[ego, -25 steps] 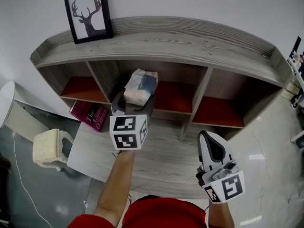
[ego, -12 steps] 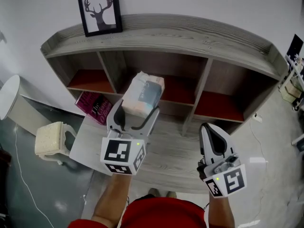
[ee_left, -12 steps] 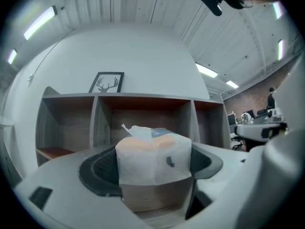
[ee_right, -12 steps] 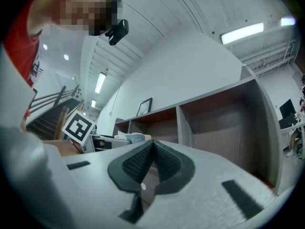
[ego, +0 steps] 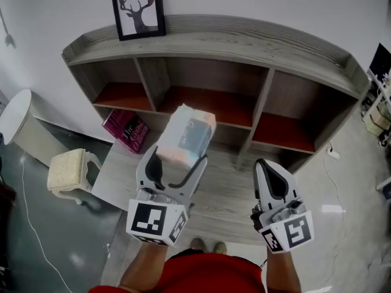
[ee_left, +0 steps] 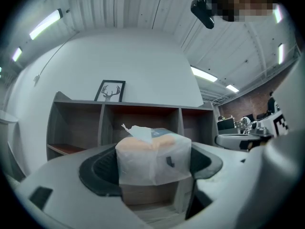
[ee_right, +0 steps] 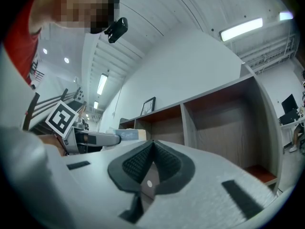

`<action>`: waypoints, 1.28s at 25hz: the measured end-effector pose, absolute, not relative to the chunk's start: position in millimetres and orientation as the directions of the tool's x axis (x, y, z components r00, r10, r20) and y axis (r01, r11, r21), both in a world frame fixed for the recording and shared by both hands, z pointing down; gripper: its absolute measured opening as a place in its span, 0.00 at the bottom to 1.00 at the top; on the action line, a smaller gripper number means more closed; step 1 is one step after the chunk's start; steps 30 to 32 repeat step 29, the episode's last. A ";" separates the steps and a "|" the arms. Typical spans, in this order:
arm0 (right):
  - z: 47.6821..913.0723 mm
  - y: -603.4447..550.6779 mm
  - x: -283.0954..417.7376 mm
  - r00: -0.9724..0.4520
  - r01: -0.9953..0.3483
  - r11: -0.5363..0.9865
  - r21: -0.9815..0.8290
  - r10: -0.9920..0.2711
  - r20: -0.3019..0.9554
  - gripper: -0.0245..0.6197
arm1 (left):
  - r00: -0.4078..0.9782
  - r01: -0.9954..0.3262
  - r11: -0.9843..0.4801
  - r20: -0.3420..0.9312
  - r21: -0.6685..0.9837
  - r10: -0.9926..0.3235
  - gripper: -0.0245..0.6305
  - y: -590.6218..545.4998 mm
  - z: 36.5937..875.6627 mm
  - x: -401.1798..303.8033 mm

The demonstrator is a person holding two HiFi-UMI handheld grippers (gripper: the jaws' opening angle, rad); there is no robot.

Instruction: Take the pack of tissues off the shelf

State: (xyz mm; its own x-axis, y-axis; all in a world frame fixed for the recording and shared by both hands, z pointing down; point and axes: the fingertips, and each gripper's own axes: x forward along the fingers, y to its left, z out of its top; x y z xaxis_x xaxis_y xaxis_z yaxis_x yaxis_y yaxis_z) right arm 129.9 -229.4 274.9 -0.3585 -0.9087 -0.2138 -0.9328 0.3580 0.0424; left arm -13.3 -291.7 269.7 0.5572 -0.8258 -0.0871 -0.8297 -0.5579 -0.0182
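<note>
Status: the grab and the pull-out look done.

- Left hand-held gripper point(ego: 178, 159) is clamped on the pack of tissues point(ego: 186, 136). Left gripper view shows the pack wedged between both jaws, wrapper bulging a bit, loose flap on top.
- The pack is clear of the shelf point(ego: 244, 41). In head view it hangs in front of the middle compartment, over the counter point(ego: 226, 191), with the compartment mouth at 12 o'clock behind it. All three compartments look empty.
- Right hand-held gripper point(ego: 264, 166), at approx. 4 o'clock from the left one, is idle: jaws pressed together, nothing between them (confirmed in right gripper view).
- Remaining, my guess: only carry the pack off or set it down. The task gives no drop spot.

Vs 1.0 s ago: the pack then sat at the mouth of the middle compartment, and at 0.5 s ago it was partway out. Now it's further toward 6 o'clock, nearer me. Right gripper barely shifted. The red book point(ego: 126, 130), at 9 o'clock from the pack, hasn't moved on the counter.
</note>
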 end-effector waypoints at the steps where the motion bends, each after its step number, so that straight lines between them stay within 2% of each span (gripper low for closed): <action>1: 275.1 -229.2 130.2 -0.358 -0.933 0.358 0.042 -0.909 -0.214 0.05 | 0.555 -0.831 -0.556 -0.088 -0.016 -0.827 0.66 -290.2 269.7 -14.0; 32: 275.4 -226.5 130.6 -0.353 -0.935 0.347 0.066 -0.913 -0.206 0.05 | 0.569 -0.822 -0.570 -0.087 -0.019 -0.818 0.66 -292.1 273.8 -10.0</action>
